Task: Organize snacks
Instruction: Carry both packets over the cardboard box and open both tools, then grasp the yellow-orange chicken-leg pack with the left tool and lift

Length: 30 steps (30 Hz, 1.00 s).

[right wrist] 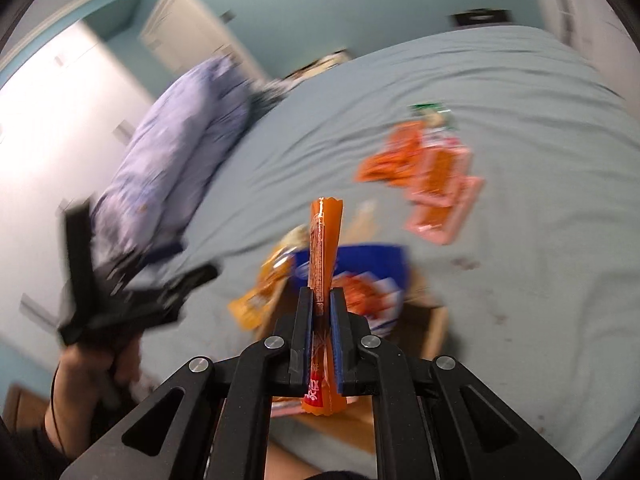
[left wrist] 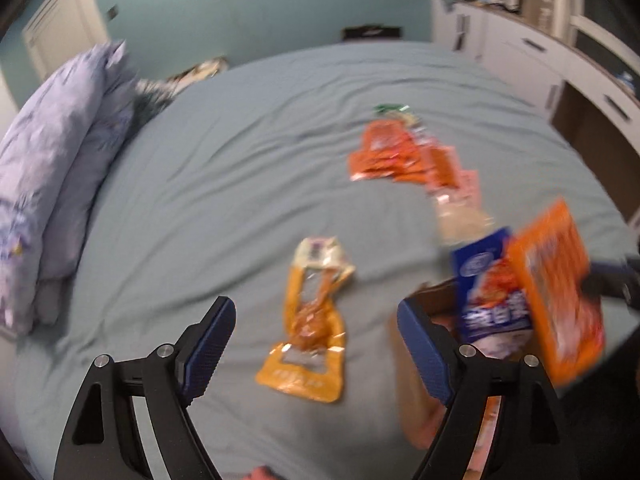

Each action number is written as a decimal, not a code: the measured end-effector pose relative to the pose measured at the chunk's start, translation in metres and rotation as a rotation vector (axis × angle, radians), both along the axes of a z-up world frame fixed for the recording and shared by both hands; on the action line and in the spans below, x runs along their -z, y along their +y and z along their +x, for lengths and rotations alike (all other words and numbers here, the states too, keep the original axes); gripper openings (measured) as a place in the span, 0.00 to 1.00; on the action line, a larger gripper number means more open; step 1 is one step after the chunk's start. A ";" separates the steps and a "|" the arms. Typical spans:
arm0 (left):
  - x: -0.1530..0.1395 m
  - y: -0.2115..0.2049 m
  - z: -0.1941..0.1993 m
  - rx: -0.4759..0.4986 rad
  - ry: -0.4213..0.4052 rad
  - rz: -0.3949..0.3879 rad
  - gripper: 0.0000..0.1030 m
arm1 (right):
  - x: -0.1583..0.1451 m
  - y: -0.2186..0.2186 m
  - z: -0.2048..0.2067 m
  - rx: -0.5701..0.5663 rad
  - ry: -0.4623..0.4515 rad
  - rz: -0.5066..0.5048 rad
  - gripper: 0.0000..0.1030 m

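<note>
The right gripper (right wrist: pixel 320 312) is clamping an orange snack packet (right wrist: pixel 322 256) edge-on between its blue pads, the packet sticking up past the fingertips above a cardboard box (right wrist: pixel 434 320) that is holding a blue snack bag (right wrist: pixel 376 268). The left gripper (left wrist: pixel 316 328) is hanging wide apart, gripping nothing, over a yellow snack pouch (left wrist: pixel 310 328) lying flat on the bed (left wrist: pixel 240 168). Only the left wrist view is showing the orange packet's broad face (left wrist: pixel 556 292); only the right wrist view is showing the person's left hand (right wrist: pixel 92 364). Farther up the bed, a pile of orange and pink packets (left wrist: pixel 404 156) is lying, with lilac pillows (left wrist: pixel 60 184) at the left edge.
</note>
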<state>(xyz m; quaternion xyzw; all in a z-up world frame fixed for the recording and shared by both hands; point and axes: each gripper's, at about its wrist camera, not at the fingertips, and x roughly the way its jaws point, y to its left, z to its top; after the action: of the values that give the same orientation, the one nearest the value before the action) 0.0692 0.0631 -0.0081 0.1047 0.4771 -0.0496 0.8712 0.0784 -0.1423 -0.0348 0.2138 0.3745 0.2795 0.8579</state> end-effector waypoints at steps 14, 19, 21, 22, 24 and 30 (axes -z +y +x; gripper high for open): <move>0.060 0.029 0.051 -0.128 0.233 0.020 0.84 | 0.002 -0.039 0.010 0.338 0.016 -0.010 0.67; 0.123 0.015 0.080 -0.048 0.398 0.088 0.85 | 0.016 -0.051 0.020 0.426 0.128 -0.046 0.67; 0.148 0.013 0.086 -0.020 0.493 0.010 0.86 | 0.023 -0.049 0.028 0.435 0.184 -0.027 0.67; 0.153 0.013 0.087 -0.024 0.497 0.006 0.88 | 0.027 -0.054 0.032 0.454 0.214 -0.022 0.67; 0.154 0.008 0.088 -0.019 0.481 0.031 0.88 | 0.025 -0.056 0.041 0.482 0.245 -0.014 0.67; 0.135 0.004 0.082 0.003 0.437 -0.033 0.46 | 0.034 -0.064 0.045 0.523 0.299 0.014 0.67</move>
<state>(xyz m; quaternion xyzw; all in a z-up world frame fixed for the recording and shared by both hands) 0.1515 0.0671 -0.1431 0.0779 0.6537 -0.0801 0.7485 0.1231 -0.2067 -0.0687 0.3477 0.4267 0.0169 0.8347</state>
